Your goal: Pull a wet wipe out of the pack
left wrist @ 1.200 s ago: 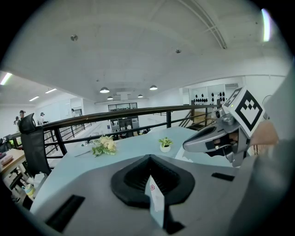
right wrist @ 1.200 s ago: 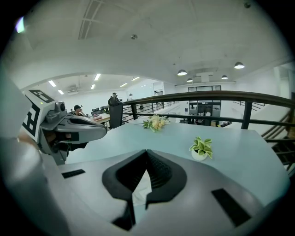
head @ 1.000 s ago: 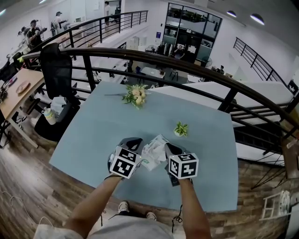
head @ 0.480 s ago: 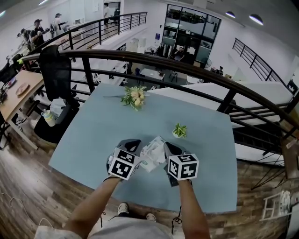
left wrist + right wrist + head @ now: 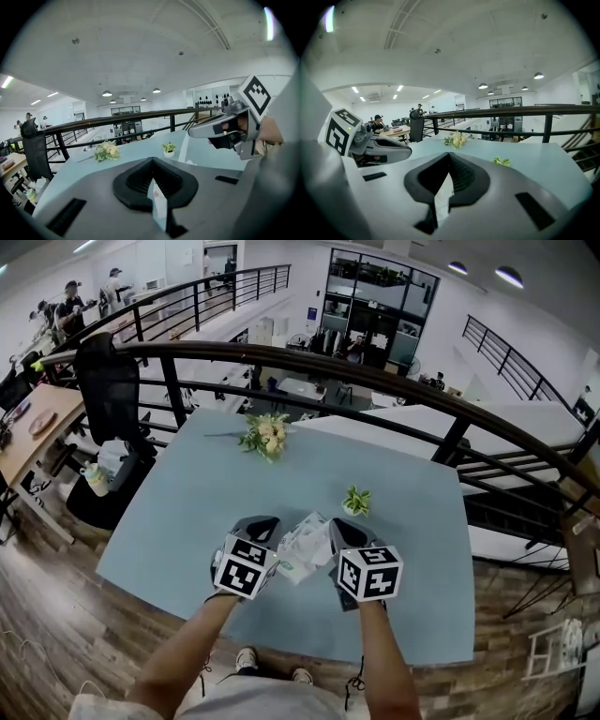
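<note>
A white wet wipe pack (image 5: pixel 302 554) with green print hangs above the blue table (image 5: pixel 187 512), between my two grippers. My left gripper (image 5: pixel 265 526) is shut on the pack's left side; a thin printed edge of the pack (image 5: pixel 157 204) shows pinched in its jaws. My right gripper (image 5: pixel 339 532) is shut on a plain white wipe sheet (image 5: pixel 442 197) at the pack's right side. Where the sheet leaves the pack is hidden behind the jaws. Each gripper view shows the other gripper level with it: the right gripper (image 5: pixel 220 131) and the left gripper (image 5: pixel 384 146).
A bunch of pale flowers (image 5: pixel 265 435) lies at the table's far edge. A small potted plant (image 5: pixel 355 500) stands just beyond the grippers. A dark railing (image 5: pixel 375 381) runs behind the table, and a black chair (image 5: pixel 111 381) stands at the left.
The right gripper has risen slightly with the white sheet in it. The left gripper and the pack have stayed where they were.
</note>
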Demonstrator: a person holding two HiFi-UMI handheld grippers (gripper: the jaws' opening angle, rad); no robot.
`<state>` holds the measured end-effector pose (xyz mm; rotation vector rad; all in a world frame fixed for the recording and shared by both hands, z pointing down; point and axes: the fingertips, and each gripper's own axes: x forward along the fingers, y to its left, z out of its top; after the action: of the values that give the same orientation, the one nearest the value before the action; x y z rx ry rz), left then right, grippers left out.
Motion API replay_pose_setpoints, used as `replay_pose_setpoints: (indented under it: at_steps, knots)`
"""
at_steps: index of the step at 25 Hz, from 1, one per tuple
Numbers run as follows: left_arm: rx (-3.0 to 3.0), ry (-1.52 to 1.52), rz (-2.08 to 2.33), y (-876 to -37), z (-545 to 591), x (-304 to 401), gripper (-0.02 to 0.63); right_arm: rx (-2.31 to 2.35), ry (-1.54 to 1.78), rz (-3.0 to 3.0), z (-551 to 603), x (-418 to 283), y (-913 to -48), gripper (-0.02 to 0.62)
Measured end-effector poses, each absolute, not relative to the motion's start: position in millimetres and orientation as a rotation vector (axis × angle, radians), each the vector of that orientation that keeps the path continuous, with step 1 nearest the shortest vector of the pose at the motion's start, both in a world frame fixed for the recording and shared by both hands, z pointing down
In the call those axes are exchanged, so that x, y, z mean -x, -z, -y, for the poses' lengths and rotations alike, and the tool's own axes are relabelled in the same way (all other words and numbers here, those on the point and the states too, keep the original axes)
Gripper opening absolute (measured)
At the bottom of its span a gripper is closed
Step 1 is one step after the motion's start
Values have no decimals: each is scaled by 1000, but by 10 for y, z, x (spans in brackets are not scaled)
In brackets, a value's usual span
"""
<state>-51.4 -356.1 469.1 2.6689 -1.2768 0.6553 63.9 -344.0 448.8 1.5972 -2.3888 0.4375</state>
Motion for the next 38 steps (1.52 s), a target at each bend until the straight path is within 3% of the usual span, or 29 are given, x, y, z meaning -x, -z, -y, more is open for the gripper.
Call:
replay_pose_setpoints:
  at_steps: [38]
  knots:
    - [-2710, -562, 1265, -4378, 3509, 263, -6, -1848, -269, 2371, 3210, -1235, -3917, 5]
